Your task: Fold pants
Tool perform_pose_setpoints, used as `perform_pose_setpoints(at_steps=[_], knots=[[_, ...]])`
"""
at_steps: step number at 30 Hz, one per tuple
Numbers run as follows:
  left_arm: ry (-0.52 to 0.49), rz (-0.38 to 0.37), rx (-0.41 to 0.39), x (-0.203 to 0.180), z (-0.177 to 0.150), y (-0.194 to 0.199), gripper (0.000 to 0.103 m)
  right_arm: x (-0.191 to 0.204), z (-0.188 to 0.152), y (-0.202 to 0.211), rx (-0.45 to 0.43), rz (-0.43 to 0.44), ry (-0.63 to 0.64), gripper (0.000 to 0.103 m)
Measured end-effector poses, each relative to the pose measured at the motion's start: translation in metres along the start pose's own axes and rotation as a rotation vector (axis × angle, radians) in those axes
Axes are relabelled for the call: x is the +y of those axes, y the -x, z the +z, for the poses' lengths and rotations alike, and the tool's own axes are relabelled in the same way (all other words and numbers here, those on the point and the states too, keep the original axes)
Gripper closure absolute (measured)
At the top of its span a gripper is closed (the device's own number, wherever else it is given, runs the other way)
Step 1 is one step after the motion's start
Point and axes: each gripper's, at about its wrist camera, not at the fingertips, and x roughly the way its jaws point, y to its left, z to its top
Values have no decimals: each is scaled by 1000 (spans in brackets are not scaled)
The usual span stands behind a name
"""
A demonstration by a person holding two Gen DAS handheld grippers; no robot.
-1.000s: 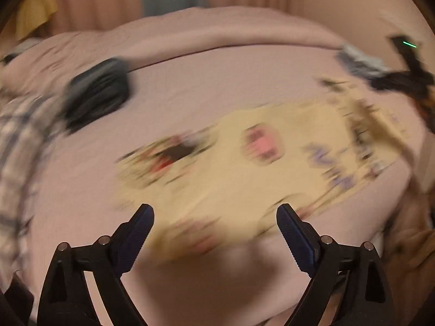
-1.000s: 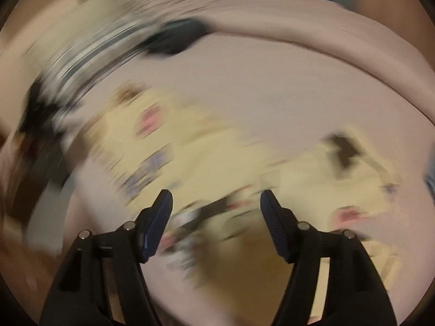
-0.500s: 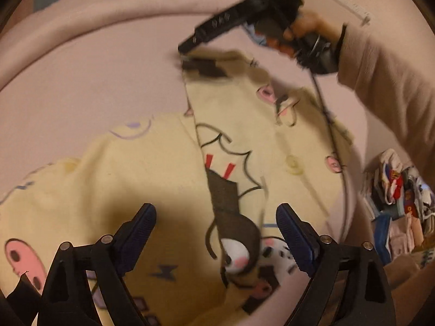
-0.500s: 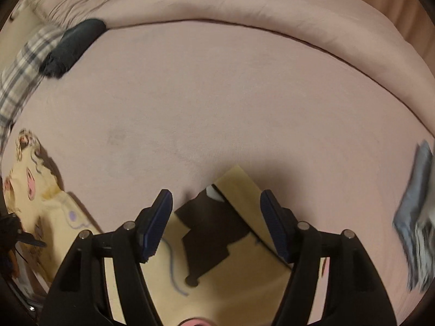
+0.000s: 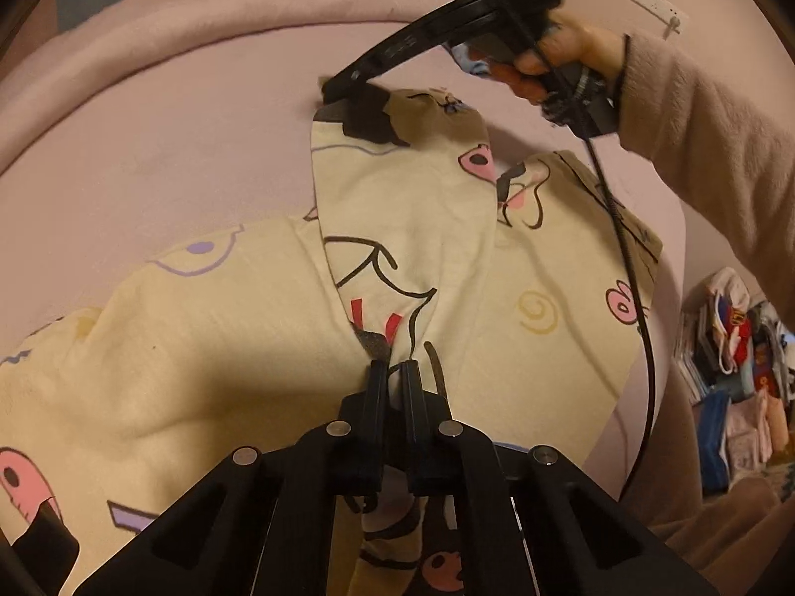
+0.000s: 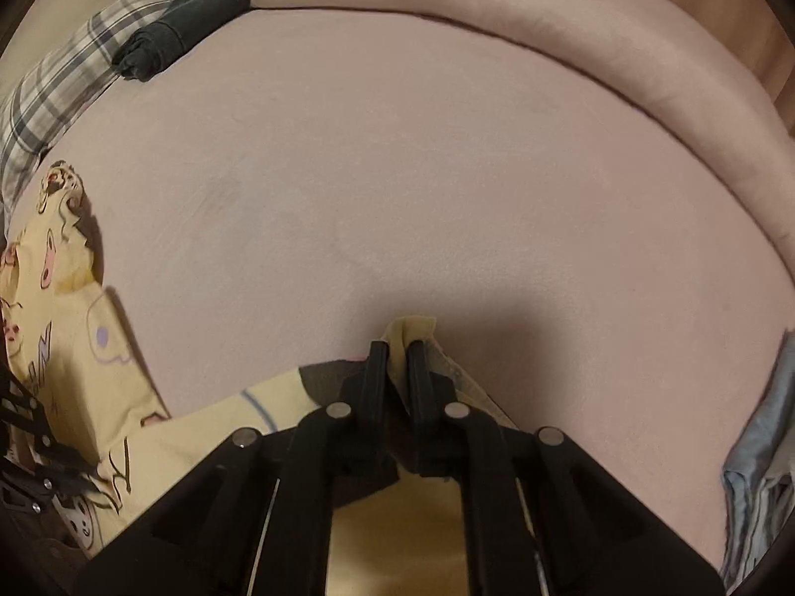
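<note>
Here the left gripper (image 5: 392,372) has just closed on a fold of the yellow pants (image 5: 223,347); the right gripper (image 6: 396,352) has just clamped the far corner, the cloth's long axis running between them across the bed (image 6: 447,174)

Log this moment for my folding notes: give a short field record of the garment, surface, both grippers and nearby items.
garment: pale yellow cartoon-print cotton pants, spread out, partly bunched
surface: pink bedsheet
left gripper: jaws just closed, pinching a fold of the pants
right gripper: jaws just closed, pinching a far edge of the pants
nearby: dark rolled cloth on plaid fabric; grey-blue cloth at right
</note>
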Motion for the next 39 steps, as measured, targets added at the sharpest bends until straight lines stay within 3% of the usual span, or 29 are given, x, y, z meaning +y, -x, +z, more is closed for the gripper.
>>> perform_pose_setpoints(at_steps=[3, 6, 10, 14, 16, 17, 18, 19, 22, 26, 29, 31, 34, 37, 38, 39], knots=[[-44, 25, -51, -13, -3, 22, 99, -7, -11, 34, -111, 3, -43, 96], [-112, -5, -96, -33, -11, 43, 99, -11, -37, 90, -259, 48, -60, 95], [-215, -6, -101, -65, -25, 48, 99, -7, -97, 167, -438, 85, -77, 95], [-270, -1, -50, -85, -36, 37, 99, -6, -170, 203, -500, 42, -152, 91], [-306, -14, -10, -96, -39, 26, 99, -10, -208, 201, -468, 35, -226, 88], [-327, -11, 7, -103, -40, 21, 99, -11, -234, 196, -436, 38, -271, 81], [-344, -4, 18, -108, -44, 18, 99, -6, -246, 189, -412, 39, -301, 60], [-350, -12, 30, -113, -44, 20, 99, 2, -254, 180, -378, 39, -327, 49], [-346, -37, 38, -114, -45, 30, 99, 14, -290, 160, -255, 61, -397, 46], [-321, -38, 11, -106, -28, 40, 99, 15, -314, 173, -315, 108, -496, 46], [-278, -14, -22, -94, -12, 40, 99, 5, -308, 179, -364, 105, -570, 42], [-245, -11, -32, -85, 1, 35, 99, -2, -309, 177, -379, 134, -619, 42], [-208, -11, -37, -77, 18, 19, 99, -2, -282, 167, -379, 68, -553, 43], [-178, -69, -14, -79, 26, 2, 99, -20, -252, 135, -298, 22, -557, 48], [-187, -83, -6, -84, 28, -4, 99, -29, -243, 119, -247, -1, -564, 59], [-201, -101, 1, -90, 29, -8, 99, -33, -239, 109, -222, 2, -559, 80]])
